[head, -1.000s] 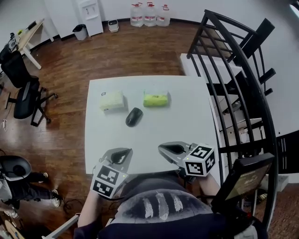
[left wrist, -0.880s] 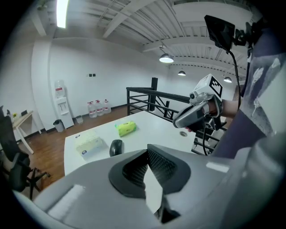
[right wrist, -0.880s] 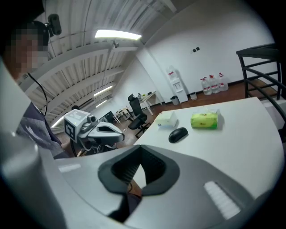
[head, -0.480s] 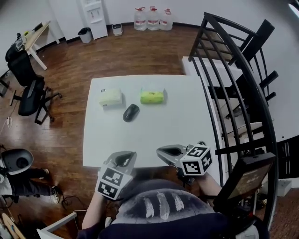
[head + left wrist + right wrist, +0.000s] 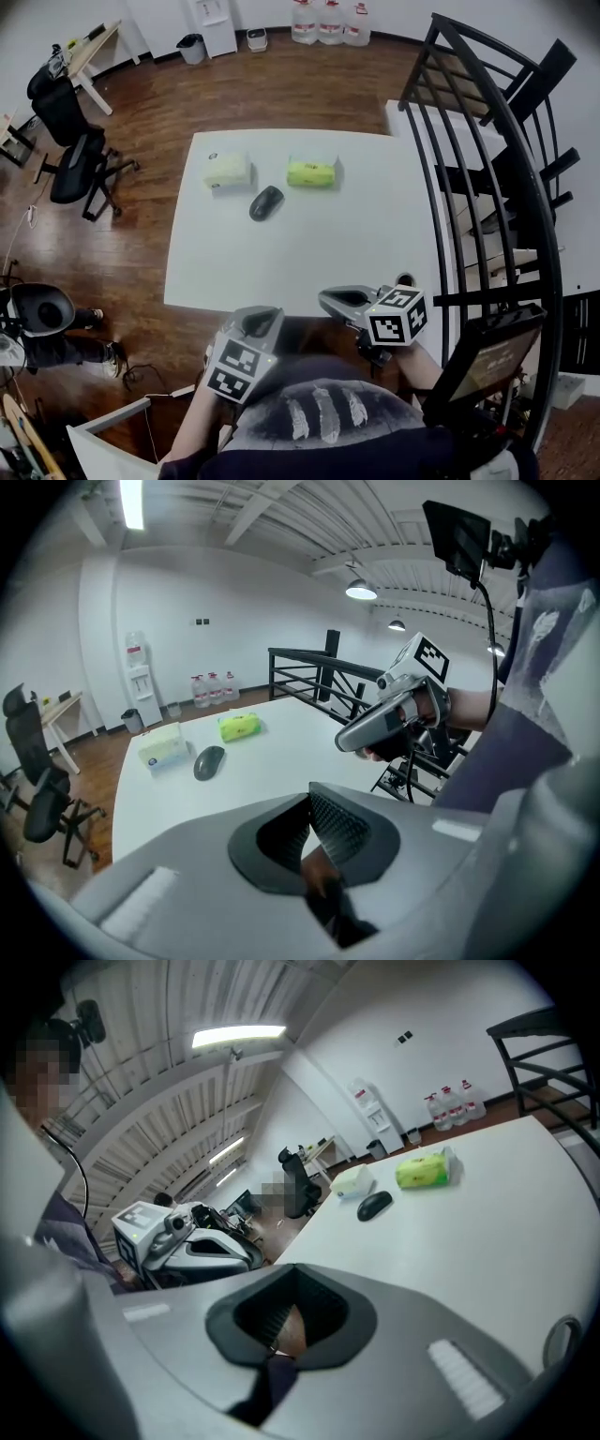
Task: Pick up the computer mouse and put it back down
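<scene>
Well beyond left tool [image 5: 256, 317] (closed): computer mouse [image 5: 266, 202]

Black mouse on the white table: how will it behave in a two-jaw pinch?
The mouse looks like a rigid, domed shell, so it is probably stiff and light. Its smooth curved sides may let a pinch slip off. It lies flat on the table, so a push should slide it, not roll or tip it.

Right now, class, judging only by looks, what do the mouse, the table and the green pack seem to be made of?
Mouse: likely plastic; a dark, smooth, rounded shell without strong glare.
Table: smooth white top, probably laminate or painted board; it looks flat and evenly lit.
Green pack: apparently soft plastic film; a bright wrapper with soft, rounded edges.
</scene>
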